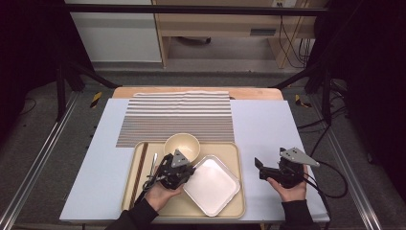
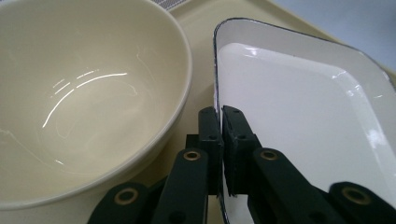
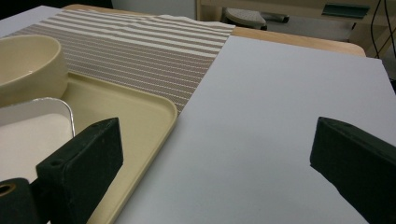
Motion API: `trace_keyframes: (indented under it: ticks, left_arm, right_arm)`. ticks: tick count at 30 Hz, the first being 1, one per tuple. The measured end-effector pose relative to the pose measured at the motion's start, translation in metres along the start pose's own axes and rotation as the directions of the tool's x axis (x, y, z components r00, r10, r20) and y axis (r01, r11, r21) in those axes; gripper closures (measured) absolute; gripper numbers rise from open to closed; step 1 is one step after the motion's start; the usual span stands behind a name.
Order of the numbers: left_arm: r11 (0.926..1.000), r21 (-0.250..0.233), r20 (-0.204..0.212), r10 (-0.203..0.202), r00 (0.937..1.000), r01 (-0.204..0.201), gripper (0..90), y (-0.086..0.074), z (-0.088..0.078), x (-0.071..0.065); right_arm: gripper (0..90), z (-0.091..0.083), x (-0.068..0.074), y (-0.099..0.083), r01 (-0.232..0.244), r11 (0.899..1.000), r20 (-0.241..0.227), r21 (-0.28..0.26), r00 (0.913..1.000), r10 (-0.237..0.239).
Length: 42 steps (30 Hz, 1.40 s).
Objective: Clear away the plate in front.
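The left hand-held gripper sits over the beige plastic tray, and its two black jaws are clamped on the rim of the white square enamel plate with a thin dark edge. In the left gripper view the jaws stand nearly together, one on each side of the plate's rim, with the rim pinched between the pads. The plate lies in the right half of the tray, turned so that one corner points toward the person. Just beside the clamped rim, at the tray's far edge, stands the cream round ceramic bowl; in the left gripper view its wall is close to the plate's edge, though I cannot tell whether the two touch.

On the left side of the tray lie a pair of dark brown chopsticks and, next to them, a metal spoon.

The right hand-held gripper rests above the pale blue sheet covering the tabletop, well apart from the tray, its jaws spread wide with nothing between them. Beyond the tray a brown-and-white striped cloth mat lies flat on the tabletop.
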<state>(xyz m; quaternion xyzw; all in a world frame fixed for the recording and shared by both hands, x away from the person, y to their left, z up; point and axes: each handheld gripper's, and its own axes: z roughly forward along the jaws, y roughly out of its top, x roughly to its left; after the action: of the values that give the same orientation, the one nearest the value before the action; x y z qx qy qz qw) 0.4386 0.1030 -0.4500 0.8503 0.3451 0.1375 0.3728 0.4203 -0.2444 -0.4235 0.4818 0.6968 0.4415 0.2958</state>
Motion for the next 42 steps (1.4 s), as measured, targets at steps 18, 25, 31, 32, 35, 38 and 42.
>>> trace_keyframes:
  ticks: [18, 25, 31, 32, 35, 38, 42]
  left_arm:
    - [0.9987, 0.048, -0.012, 0.019, 0.9998, -0.018, 78.5, -0.01, 0.015, -0.001]
    - [0.9998, -0.005, 0.004, 0.021, 0.9998, -0.021, 66.2, -0.003, -0.006, -0.003]
    - [0.9958, -0.083, 0.013, 0.039, 0.9991, -0.038, 57.1, 0.001, -0.033, 0.0]
    - [0.9948, -0.095, 0.011, 0.038, 0.9992, -0.037, 55.6, 0.002, -0.038, 0.002]
    - [0.9901, -0.137, -0.013, 0.031, 0.9994, -0.033, 44.4, 0.001, -0.051, 0.011]
    - [0.9834, -0.18, -0.048, 0.018, 0.9987, -0.026, 39.1, -0.002, -0.062, 0.022]
    - [0.9771, -0.213, -0.073, -0.006, 0.9973, -0.01, 32.3, -0.008, -0.073, 0.037]
  right_arm:
    - [2.8, 0.0, 0.001, 0.0, 0.0, 1.0, -0.003, 0.0, 1.0, 0.0]
    - [2.8, 0.0, 0.001, 0.0, 0.0, 1.0, -0.001, 0.003, 1.0, 0.0]
    - [2.8, -0.001, 0.0, 0.0, -0.004, 1.0, -0.001, 0.0, 1.0, 0.004]
    - [2.8, -0.001, 0.0, 0.001, -0.005, 1.0, -0.001, -0.001, 1.0, 0.005]
    - [2.7, -0.001, 0.0, 0.001, -0.006, 1.0, 0.0, -0.002, 1.0, 0.006]
    - [2.5, -0.001, 0.0, 0.001, -0.006, 1.0, 0.003, 0.002, 1.0, 0.006]
    - [2.5, -0.001, -0.001, 0.001, -0.006, 1.0, 0.005, 0.001, 1.0, 0.006]
